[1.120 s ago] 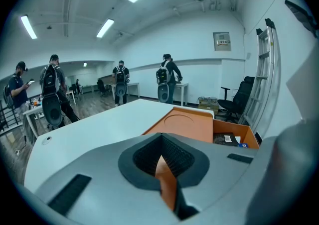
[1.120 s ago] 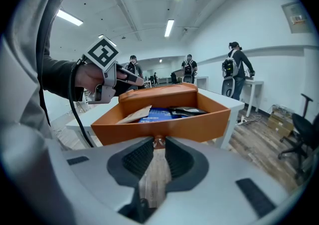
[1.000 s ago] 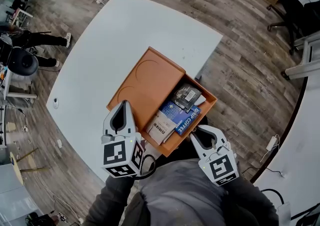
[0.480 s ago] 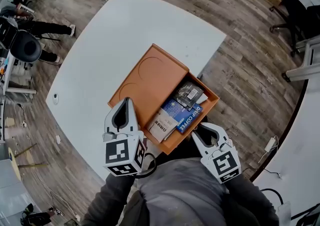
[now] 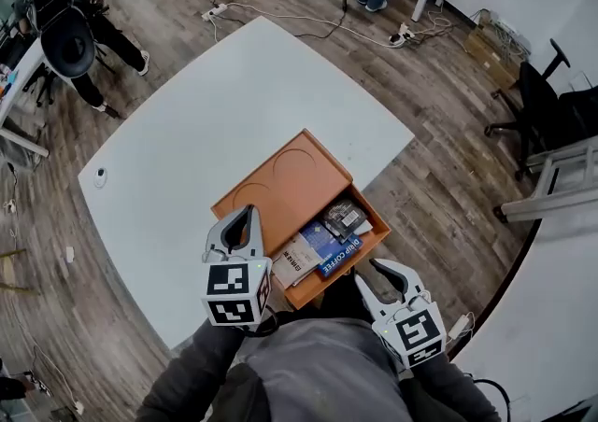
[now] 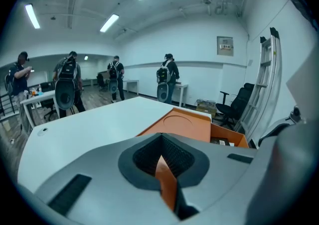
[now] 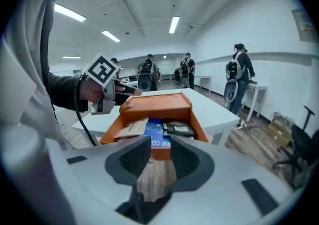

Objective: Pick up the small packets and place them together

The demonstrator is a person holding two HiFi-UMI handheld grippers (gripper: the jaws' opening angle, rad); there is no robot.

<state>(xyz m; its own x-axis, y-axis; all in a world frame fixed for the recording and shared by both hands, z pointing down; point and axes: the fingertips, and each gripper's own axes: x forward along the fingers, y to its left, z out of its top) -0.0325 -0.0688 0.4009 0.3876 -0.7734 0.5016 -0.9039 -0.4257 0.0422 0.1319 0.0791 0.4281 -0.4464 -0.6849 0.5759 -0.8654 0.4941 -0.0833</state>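
An orange box (image 5: 285,177) sits at the near edge of the white table (image 5: 215,103), its lid slid back. Its uncovered part holds a beige packet (image 5: 291,261), a blue drip coffee packet (image 5: 329,247) and a dark packet (image 5: 344,218). My left gripper (image 5: 245,215) is at the box's left side, shut on the orange wall, which shows as a sliver between the jaws of the left gripper (image 6: 162,158). My right gripper (image 5: 388,271) hangs off the table just short of the box's near wall. The right gripper's (image 7: 157,157) jaws have just been opening, with nothing between them.
Several people with backpacks stand beyond the table's far side (image 5: 70,37). An office chair (image 5: 551,103) is at the right, and cables and a power strip (image 5: 404,35) lie on the wood floor. A small white object (image 5: 100,175) lies near the table's left edge.
The head view has pulled back, so the box looks smaller. My right gripper has lifted and drawn a little away from the box's near wall. The left gripper stays at the box.
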